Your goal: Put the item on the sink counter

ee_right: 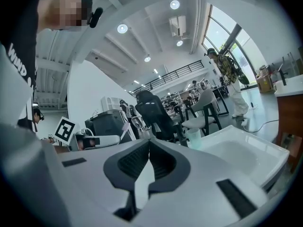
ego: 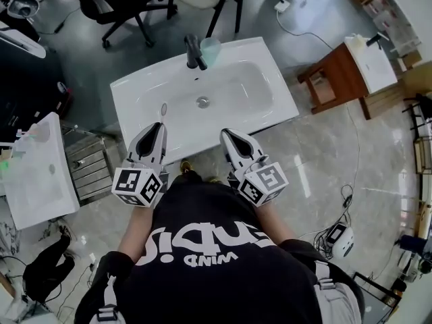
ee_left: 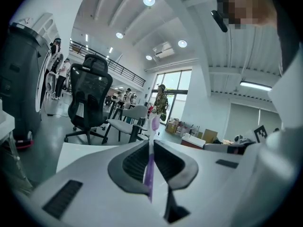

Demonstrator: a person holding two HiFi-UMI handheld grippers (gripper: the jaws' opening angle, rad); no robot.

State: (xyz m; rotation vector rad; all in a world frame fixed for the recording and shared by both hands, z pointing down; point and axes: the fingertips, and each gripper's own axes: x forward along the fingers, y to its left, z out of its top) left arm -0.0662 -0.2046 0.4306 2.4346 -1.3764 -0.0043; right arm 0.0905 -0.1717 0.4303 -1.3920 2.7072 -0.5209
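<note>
Left tool (ego: 159, 125) clamps toothbrush (ee_left: 151, 170), handle mostly hidden.

The person wore a black T-shirt (ego: 202, 248) with bold white lettering across the chest and short black sleeves. Grey webbing straps (ego: 322, 275) with pale buckles sat near each shoulder. The left claw (ego: 160, 125) and the right claw (ego: 224, 133) had smooth white shells tapering to pointed tips, dark ribbed pads (ee_left: 135, 162) lining their inner faces, and dark rectangular slots in the casing. At its near end each carried a white cube (ego: 140, 186) printed with black square markers.
</note>
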